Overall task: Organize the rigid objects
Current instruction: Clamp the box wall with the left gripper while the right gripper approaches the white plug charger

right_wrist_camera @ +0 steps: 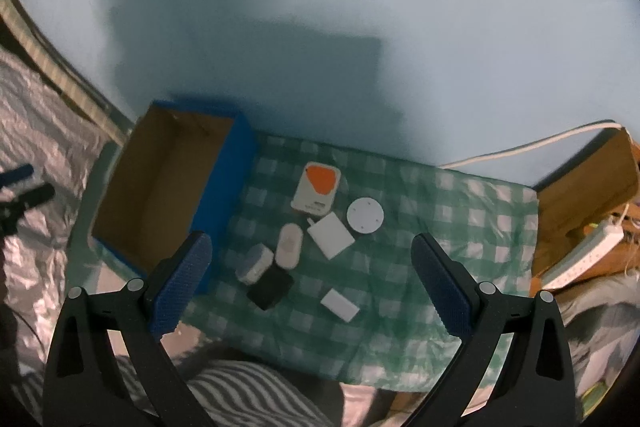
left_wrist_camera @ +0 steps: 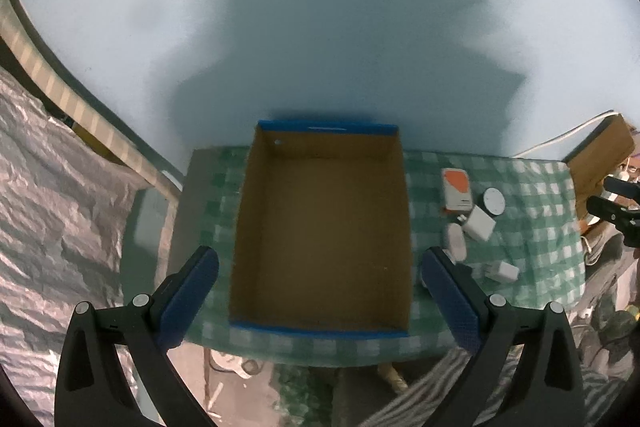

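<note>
Both tools hung spread wide and empty: the left tool (left_wrist_camera: 320, 267) over the empty blue-edged cardboard box (left_wrist_camera: 320, 239), the right tool (right_wrist_camera: 310, 259) above small white devices (right_wrist_camera: 331, 235) scattered on the checked-cloth desk (right_wrist_camera: 440, 227) beside it. A dark item (right_wrist_camera: 269, 289), possibly a charger, was too blurred to identify.

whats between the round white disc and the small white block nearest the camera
In the right wrist view, only bare checkered cloth lies between the round white disc and the small white block.
</note>
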### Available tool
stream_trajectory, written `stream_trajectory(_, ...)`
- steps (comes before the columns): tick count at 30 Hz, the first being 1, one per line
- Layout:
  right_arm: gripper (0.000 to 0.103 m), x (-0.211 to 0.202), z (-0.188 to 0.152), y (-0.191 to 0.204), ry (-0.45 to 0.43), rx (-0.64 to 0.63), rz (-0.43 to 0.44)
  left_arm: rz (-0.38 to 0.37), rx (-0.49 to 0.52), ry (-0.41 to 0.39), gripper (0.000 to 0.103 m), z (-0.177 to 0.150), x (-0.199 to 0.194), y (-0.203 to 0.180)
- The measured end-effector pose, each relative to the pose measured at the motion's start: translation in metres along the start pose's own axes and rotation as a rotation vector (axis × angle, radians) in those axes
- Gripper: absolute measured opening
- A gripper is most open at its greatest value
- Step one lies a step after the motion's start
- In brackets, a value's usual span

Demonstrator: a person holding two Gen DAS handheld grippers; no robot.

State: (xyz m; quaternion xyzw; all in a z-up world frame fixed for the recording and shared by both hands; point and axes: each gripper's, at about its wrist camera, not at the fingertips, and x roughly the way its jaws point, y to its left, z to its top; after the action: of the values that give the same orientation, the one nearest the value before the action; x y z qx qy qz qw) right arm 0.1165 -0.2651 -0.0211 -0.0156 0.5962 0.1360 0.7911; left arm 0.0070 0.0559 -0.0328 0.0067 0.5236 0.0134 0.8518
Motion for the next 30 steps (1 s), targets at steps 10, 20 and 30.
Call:
stream_trajectory(10,0.096,0.068,-0.024,-0.014,0.142,-0.116,0.024,-0.06,-0.049,0.1,0.102,-0.004,0.043,0.034)
stream_trajectory(20,0.092,0.133,-0.064,-0.011,0.243,-0.221,0.046,-0.012,0.005,0.219,0.102,-0.017,0.096,0.068)
stream_trajectory(30,0.092,0.173,-0.092,-0.02,0.309,-0.26,0.001,-0.013,-0.04,0.347,0.081,-0.043,0.17,0.106)
